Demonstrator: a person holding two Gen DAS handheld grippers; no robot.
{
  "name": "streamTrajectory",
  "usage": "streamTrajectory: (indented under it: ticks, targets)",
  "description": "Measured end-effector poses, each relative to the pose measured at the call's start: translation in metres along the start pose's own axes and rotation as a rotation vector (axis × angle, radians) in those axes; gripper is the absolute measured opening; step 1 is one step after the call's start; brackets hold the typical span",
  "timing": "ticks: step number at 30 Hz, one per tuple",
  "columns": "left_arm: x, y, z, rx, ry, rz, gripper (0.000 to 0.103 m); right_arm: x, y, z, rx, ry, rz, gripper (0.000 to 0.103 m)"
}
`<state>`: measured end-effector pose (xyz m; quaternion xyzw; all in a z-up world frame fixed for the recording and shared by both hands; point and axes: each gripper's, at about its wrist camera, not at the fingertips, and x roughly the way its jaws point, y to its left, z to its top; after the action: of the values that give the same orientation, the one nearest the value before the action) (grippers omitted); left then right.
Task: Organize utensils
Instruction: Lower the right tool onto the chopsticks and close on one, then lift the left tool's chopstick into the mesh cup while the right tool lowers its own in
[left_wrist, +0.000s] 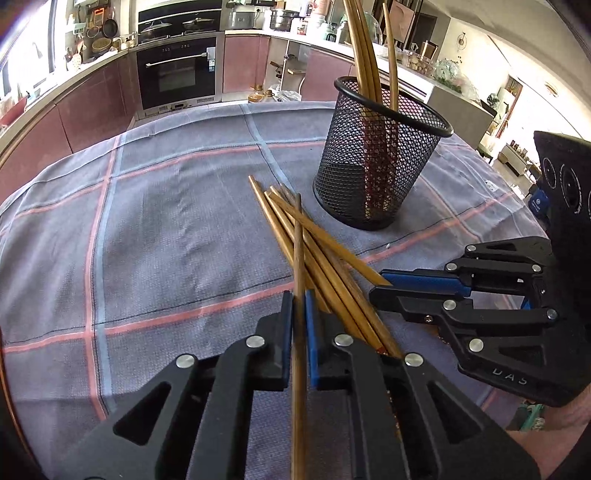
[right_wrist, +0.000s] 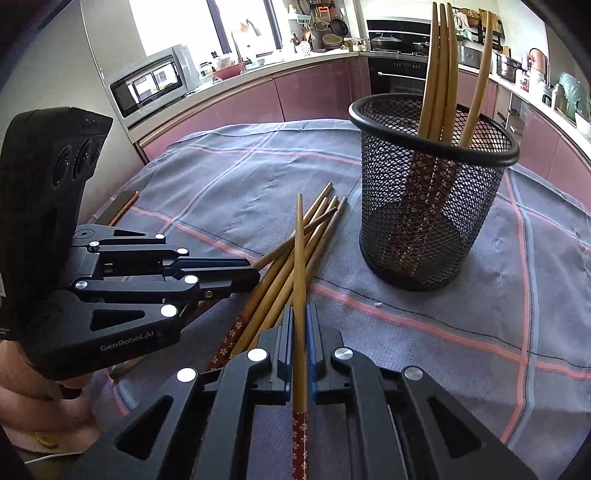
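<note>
Currently both of my grippers are clenched, each on one chopstick. Left gripper (left_wrist: 299, 325): pads pinch a darker chopstick (left_wrist: 298, 258) whose long axis runs straight out along the fingers toward 12 o'clock, tip free in the air above the pile. Right gripper (right_wrist: 300, 332): pads pinch a lighter chopstick (right_wrist: 300, 258), red patterned handle end trailing back toward the camera, plain tip pointing to 12 o'clock.

Loose chopsticks (right_wrist: 295, 254) lie fanned on the checked cloth (right_wrist: 221, 177), just beyond both sets of fingers, long axes slanting toward 1 o'clock in the right wrist view.

Mesh holder (right_wrist: 432, 206) stands upright on the cloth, already holding several chopsticks handle-down. From the right gripper it sits at roughly 1 o'clock, near; from the left gripper (left_wrist: 380, 166) also about 1 o'clock, but somewhat farther off.

Judgement: right hand is the nearer to the holder. Both held sticks lie roughly level, tips forward, while the holder opens upward, so each needs tilting toward vertical before it can drop past the rim. Risk: a stick catching on the rim or on those already inside.
</note>
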<state>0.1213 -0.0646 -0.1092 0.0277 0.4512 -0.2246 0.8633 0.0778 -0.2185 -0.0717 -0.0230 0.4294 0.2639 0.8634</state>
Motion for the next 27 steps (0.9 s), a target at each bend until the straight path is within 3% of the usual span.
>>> streamTrajectory:
  ticks: [13, 27]
  targets:
    - [-0.064, -0.002, 0.016, -0.001, -0.134, -0.108, 0.007, -0.062, -0.006, 0.007, 0.005, -0.165, 0.036, 0.006]
    - [-0.145, -0.005, 0.044, -0.011, -0.349, -0.235, 0.007, -0.114, -0.023, 0.030, 0.028, -0.340, 0.045, 0.006]
